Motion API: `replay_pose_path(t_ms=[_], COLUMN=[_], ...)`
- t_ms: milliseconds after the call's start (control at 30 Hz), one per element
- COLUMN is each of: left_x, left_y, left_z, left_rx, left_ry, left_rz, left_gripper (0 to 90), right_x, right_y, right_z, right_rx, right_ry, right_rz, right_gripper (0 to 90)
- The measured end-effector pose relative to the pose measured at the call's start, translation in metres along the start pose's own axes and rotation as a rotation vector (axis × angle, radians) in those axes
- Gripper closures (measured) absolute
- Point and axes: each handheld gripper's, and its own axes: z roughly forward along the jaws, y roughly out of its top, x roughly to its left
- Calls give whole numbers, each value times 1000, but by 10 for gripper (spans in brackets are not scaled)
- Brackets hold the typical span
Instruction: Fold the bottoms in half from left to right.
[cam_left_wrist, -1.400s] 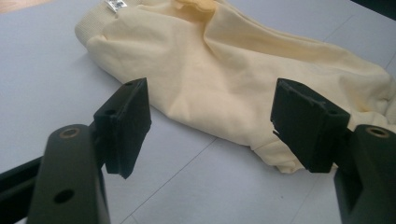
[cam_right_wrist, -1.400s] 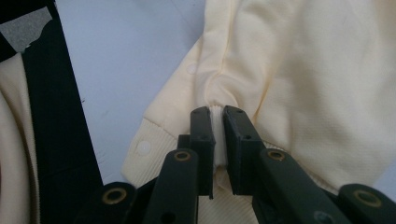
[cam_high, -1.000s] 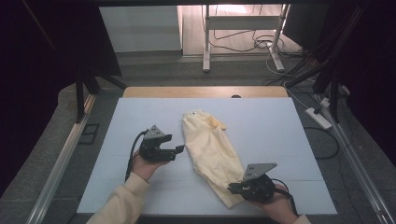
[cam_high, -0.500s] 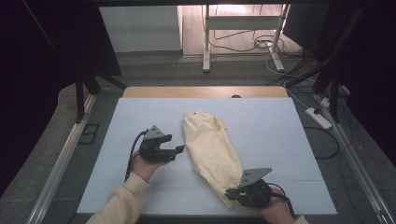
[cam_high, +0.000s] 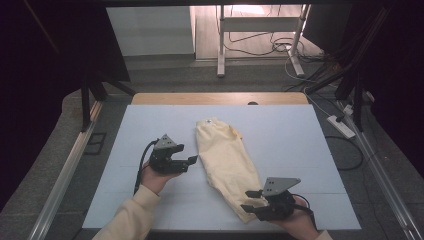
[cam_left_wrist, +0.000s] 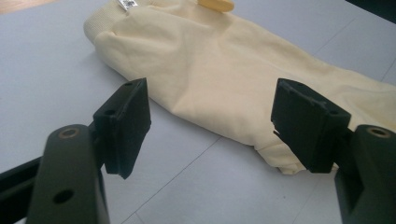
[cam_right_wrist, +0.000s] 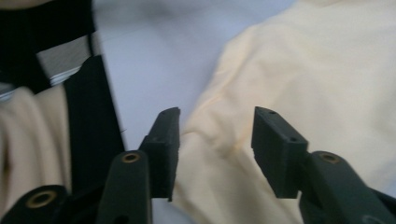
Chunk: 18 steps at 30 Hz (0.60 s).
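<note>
Since the earlier frame, the right gripper (cam_high: 250, 201) has just been opening its jaws at the near end of the pale yellow garment (cam_high: 226, 160), cloth between them but unpinched. Just left of the garment, which lies flat mid-table (cam_high: 300, 150), the left gripper (cam_high: 192, 161) hovers with jaws spread.

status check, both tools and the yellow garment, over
Left tool open, beside the yellow garment, not touching. Right tool jaws just opened at the garment's near end, cloth lying between them, unpinched. Nothing in the way on the white board.

light: bright table, dark surround | blur: right gripper view soft
</note>
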Motion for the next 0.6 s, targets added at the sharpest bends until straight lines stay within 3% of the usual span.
replay_pose_path(t_ms=[267, 467, 600], left_x=[0, 0, 0], left_y=[0, 0, 0], left_z=[1, 1, 1], left_rx=[2, 4, 2], left_ry=[1, 0, -2], left_rz=[2, 4, 5], left_gripper=[284, 281, 278], right_x=[-32, -54, -66], right_y=[-7, -6, -4], right_z=[-12, -6, 2], right_rx=[-37, -30, -24], right_ry=[-146, -196, -206], right_rz=[86, 133, 161], right_gripper=[459, 443, 433])
